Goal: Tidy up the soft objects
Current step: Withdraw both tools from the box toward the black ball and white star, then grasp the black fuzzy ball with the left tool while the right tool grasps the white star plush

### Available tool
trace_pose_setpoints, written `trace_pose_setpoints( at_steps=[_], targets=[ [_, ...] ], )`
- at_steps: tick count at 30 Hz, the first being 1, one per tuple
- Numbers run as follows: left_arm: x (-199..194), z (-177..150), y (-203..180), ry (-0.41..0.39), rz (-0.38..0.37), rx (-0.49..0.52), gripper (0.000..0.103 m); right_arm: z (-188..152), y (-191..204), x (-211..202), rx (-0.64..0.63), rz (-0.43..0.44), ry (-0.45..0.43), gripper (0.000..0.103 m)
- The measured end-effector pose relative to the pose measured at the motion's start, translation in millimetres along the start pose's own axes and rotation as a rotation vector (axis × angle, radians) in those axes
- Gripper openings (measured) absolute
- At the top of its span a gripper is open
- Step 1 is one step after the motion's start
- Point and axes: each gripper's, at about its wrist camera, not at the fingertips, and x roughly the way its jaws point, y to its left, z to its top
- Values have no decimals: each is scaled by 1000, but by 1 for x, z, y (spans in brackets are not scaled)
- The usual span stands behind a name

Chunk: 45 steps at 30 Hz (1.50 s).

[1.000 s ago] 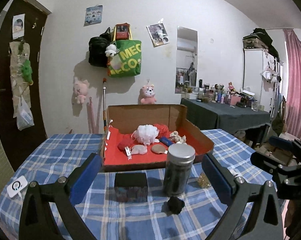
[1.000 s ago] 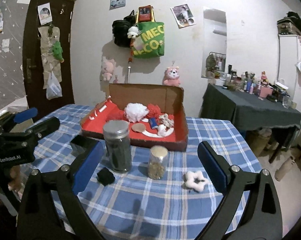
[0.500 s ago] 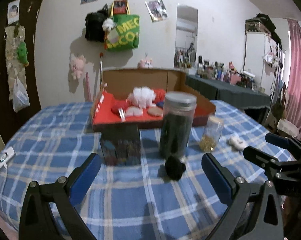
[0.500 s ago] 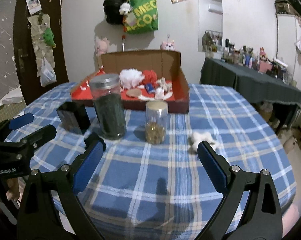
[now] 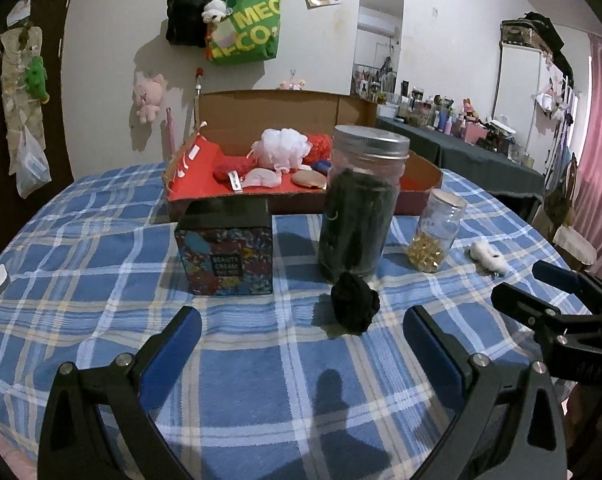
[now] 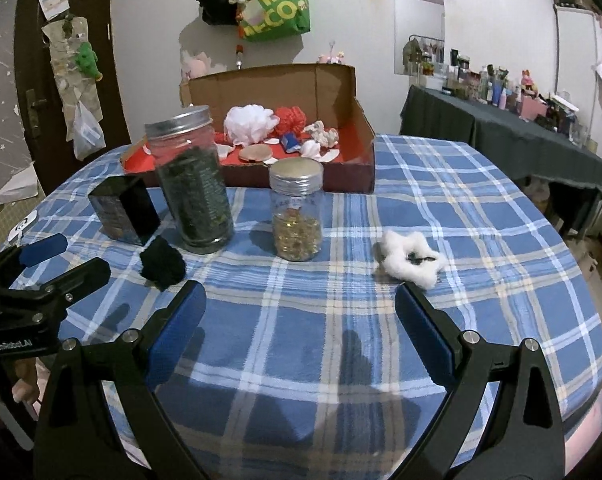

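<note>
I've dropped both grippers, left (image 5: 301, 330) and right (image 6: 299, 304), low with jaws wide and empty, the black scrunchie (image 5: 355, 308) at twelve o'clock, ready to grab.

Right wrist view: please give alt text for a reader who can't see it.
The open right gripper hovers empty over a blue plaid tablecloth, with a white fluffy scrunchie ahead to its right and a black scrunchie to its left. Behind stand two jars and a red-lined cardboard box of soft items.

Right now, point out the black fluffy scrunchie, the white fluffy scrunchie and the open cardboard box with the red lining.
black fluffy scrunchie (image 5: 355, 309), left wrist view, its middle.
white fluffy scrunchie (image 6: 397, 257), right wrist view, its left lobe.
open cardboard box with the red lining (image 6: 273, 87), right wrist view, its back wall.
</note>
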Motion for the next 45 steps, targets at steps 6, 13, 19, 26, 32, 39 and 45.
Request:
trace_pose_setpoints(
  at_steps=[6, 13, 19, 26, 32, 39, 45],
  targets=[
    [17, 4, -5, 56, -10, -10, 103, 6, -21, 14, 28, -4, 38, 97],
    [41, 8, -9, 112, -16, -14, 99, 17, -62, 45, 54, -30, 123, 97],
    [59, 11, -15, 173, -52, 15, 75, 25, -97, 70, 105, -32, 193, 96],
    [69, 14, -21, 221, -156, 29, 34, 25, -103, 87, 116, 14, 249, 56],
    [65, 18, -23, 219, -174, 58, 28, 24, -105, 78, 157, 76, 209, 56],
    [54, 24, -18, 200, -189, 78, 28, 22, -76, 51, 149, 170, 157, 25],
    [53, 23, -13, 206, -203, 83, 28, 15, -43, 50, 98, 207, 167, 25]
  ],
)
